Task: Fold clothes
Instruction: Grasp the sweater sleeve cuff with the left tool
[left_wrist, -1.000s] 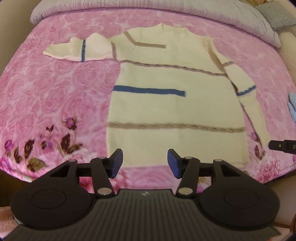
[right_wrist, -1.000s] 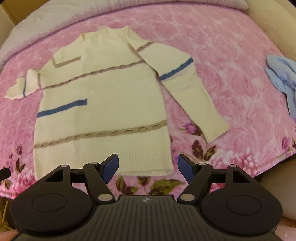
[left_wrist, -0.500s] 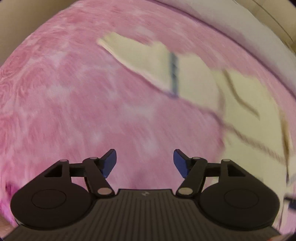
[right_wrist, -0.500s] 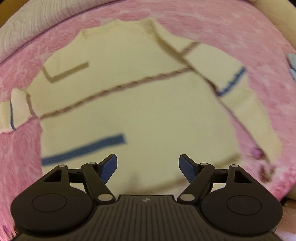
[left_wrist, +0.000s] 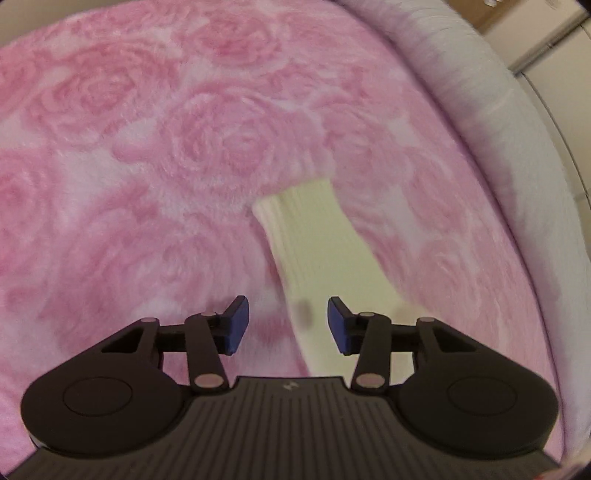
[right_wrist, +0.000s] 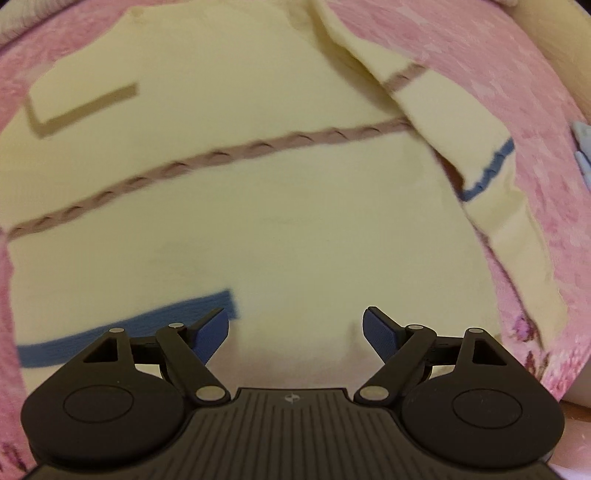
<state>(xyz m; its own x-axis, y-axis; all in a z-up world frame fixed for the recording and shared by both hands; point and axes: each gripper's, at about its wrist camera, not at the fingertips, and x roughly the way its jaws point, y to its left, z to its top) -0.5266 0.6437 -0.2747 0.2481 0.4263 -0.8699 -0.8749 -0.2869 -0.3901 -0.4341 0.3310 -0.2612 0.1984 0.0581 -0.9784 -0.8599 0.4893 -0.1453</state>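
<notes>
while the cream sweater (right_wrist: 258, 206) lies spread face up on the pink rose blanket (left_wrist: 147, 147), the left gripper (left_wrist: 287, 325) hangs with fingers wide over its sleeve cuff (left_wrist: 299, 210). the right gripper (right_wrist: 295, 332), equally wide and empty, hovers above the chest. judged step: taking that sleeve; closing on the cuff comes next. a blue garment (right_wrist: 583, 147) lies aside; nothing obstructs.

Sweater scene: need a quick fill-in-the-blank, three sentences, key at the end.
1. The sweater lies on a ____ rose-patterned blanket.
2. The left gripper points at the sweater's ribbed ____.
3. Both it and the right gripper have their jaws ____.

Missing words: pink; cuff; open
</notes>
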